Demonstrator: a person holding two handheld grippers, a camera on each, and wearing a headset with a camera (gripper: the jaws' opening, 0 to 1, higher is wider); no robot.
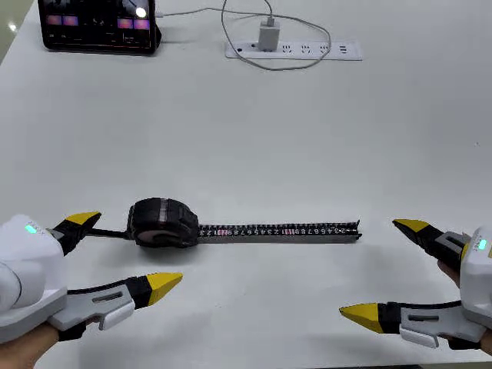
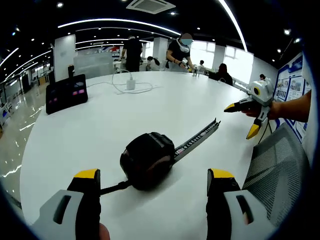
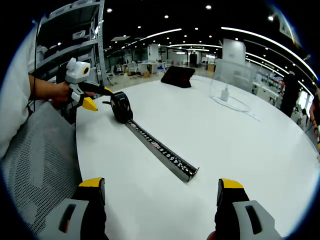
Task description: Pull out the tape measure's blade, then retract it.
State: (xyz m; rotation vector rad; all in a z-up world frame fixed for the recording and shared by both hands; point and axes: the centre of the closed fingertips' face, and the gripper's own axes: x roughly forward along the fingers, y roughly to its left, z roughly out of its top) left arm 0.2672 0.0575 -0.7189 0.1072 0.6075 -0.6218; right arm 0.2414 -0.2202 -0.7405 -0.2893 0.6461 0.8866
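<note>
Tape measure task, viewed from beside the white table [image 1: 246,138]. The tape measure's black case [image 1: 161,223] lies on the near part of the table, towards the person's left, with a thin black strap [image 1: 111,232] trailing from its left side. The blade [image 1: 280,231] is drawn out of the case to the right and lies flat on the tabletop, markings up, ending in its hook [image 1: 357,229]. The left gripper [image 1: 137,247] has its jaws spread wide, one yellow tip beside the strap and the other nearer the person, so that the case sits ahead of the gap; neither jaw appears to touch the case and nothing is held. The right gripper [image 1: 369,267] is likewise wide open and empty, its tips just beyond the hook end and apart from it. At the far edge of the table stand a dark tablet [image 1: 100,23] and a white power strip [image 1: 296,50] with a charger and a looped cable [image 1: 307,46], well apart from the work. Judged from this arrangement, the first half of the task appears done, since the blade is extended and rests without support. The retraction is not yet done. It would probably call for steadying the case and freeing the blade. Whether a lock on the case is engaged cannot be told.
</note>
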